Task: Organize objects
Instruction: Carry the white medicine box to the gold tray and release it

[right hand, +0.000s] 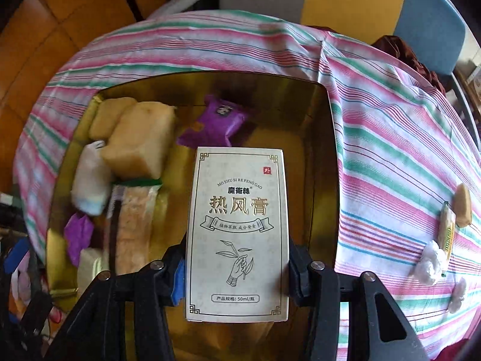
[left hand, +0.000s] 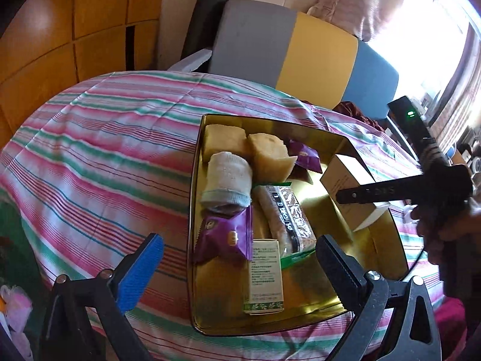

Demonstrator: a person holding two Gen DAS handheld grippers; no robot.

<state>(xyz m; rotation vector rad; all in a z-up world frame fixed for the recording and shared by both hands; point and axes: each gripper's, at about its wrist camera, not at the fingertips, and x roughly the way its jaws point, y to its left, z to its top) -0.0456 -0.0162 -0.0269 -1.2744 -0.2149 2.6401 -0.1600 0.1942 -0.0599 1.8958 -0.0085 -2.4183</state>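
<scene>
Right claw [right hand: 237,273], pointing steeply down, grips a white box [right hand: 237,234] by its long side faces, jaws partly closed on it. The box's long axis runs along the claw's pointing line, its far end tipped toward the floor of the gold tin [right hand: 327,156]. It hangs over the tin's bare right part, just beside the bar wrapper [right hand: 132,222] and below the purple packet [right hand: 216,123]; whether it touches the floor cannot be told. The left view shows the same box [left hand: 345,192] tilted over the tin [left hand: 195,210]. Left claw [left hand: 240,267] stands wide open and empty above the tin's near end, over a small green-print carton [left hand: 266,273]. The tin sits on the striped bench [right hand: 390,138]. Loose snacks [right hand: 448,228] lie on the cloth to the right, nearer the right hand. Judged next: lower and release the box.
</scene>
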